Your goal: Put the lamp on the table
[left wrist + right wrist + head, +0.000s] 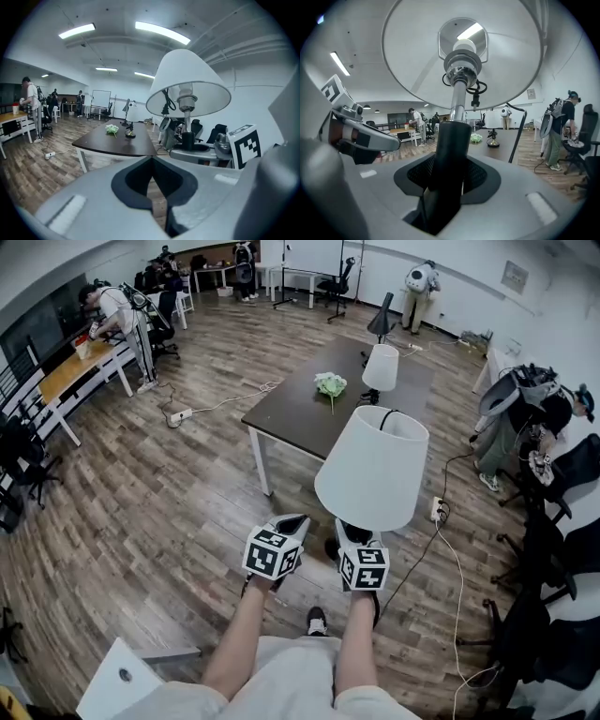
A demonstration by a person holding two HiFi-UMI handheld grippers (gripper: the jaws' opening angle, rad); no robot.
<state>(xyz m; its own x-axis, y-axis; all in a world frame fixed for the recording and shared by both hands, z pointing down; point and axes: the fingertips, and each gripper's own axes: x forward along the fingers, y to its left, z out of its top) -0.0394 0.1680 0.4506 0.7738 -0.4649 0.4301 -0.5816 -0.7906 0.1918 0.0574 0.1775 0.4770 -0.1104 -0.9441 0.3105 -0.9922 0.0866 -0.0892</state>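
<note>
Grip on the lamp belongs to the right gripper alone. In the right gripper view its jaws are clamped on the lamp's black stem, low down under the white shade. The lamp stands upright, its long axis vertical, with the shade on top. The left gripper is just beside it on the side away from the table. Its jaws are pressed together with nothing between them, as the left gripper view shows.

The lamp is not on the table. It hangs short of the table's near end, and below it lies wooden floor. From the lamp, the dark tabletop lies straight ahead and beyond. Both gripper views look toward it.

A small lamp and a flower stand toward the table's far part. The near part of the top looks bare, so that is the likely landing place. The coming move probably calls for carrying the lamp forward over the near edge, keeping the stem plumb.
</note>
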